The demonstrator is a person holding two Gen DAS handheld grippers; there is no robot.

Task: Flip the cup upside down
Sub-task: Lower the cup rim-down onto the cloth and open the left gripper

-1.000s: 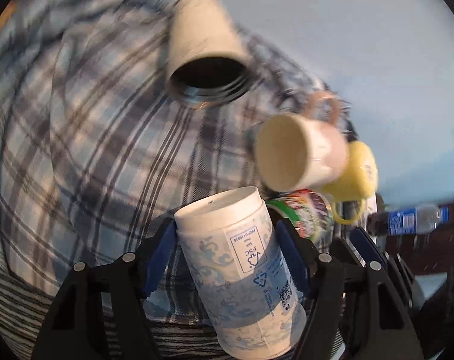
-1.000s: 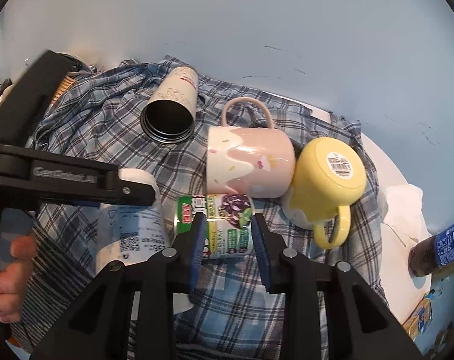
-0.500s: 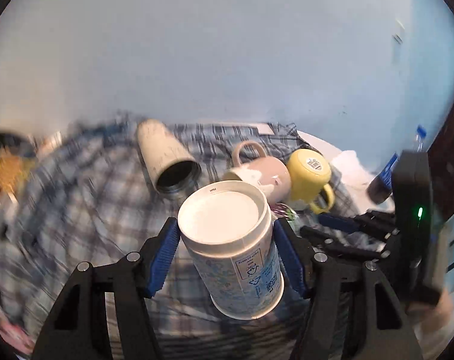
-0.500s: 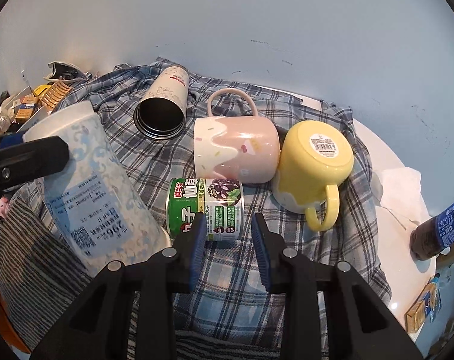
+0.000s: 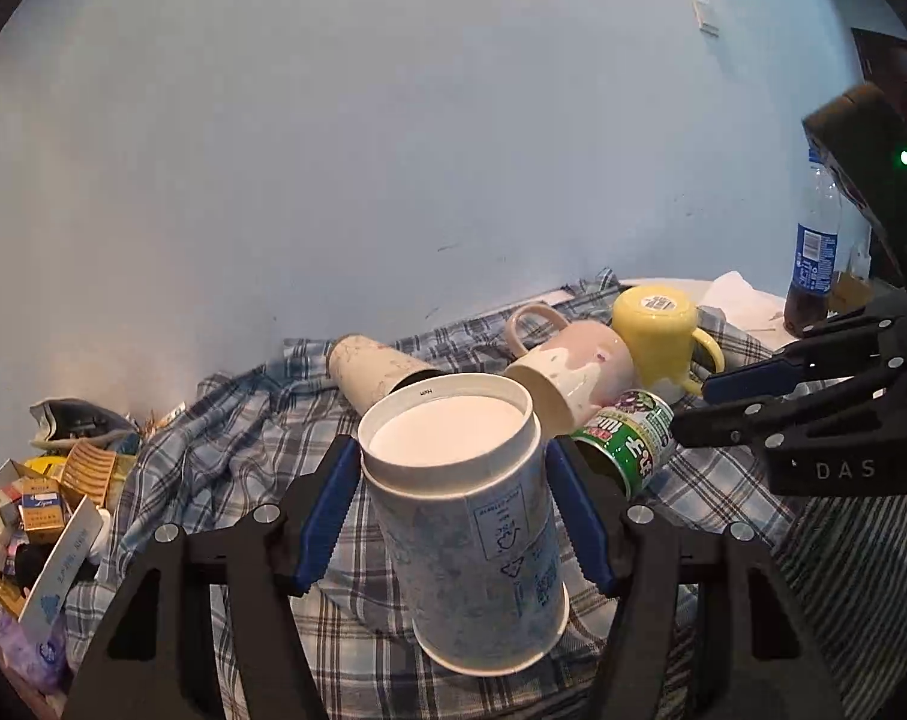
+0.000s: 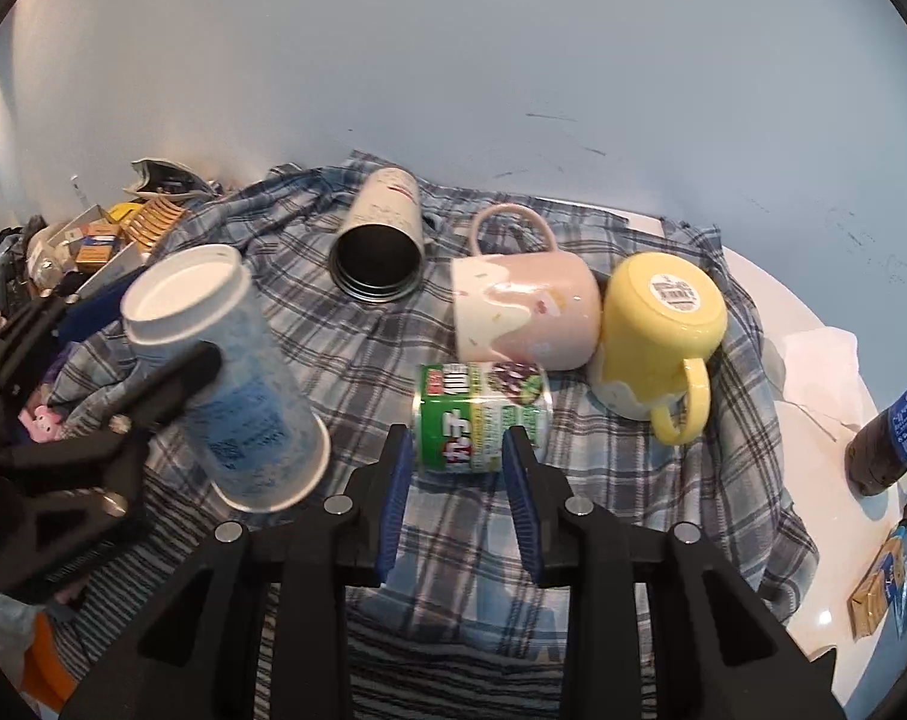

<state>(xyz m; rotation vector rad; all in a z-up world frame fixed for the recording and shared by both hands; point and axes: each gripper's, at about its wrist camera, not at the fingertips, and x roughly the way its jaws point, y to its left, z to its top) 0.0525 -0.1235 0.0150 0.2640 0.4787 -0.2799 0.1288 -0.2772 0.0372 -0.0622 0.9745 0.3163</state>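
The left gripper (image 5: 453, 516) pinches the paper cup (image 5: 462, 516), now turned base-up (rim nearly down); right gripper (image 6: 456, 495) hangs spread, empty.

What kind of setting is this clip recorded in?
Probably a lived-in home room: a plaid cloth covers a white table against a pale blue wall, with mugs and a box of clutter.
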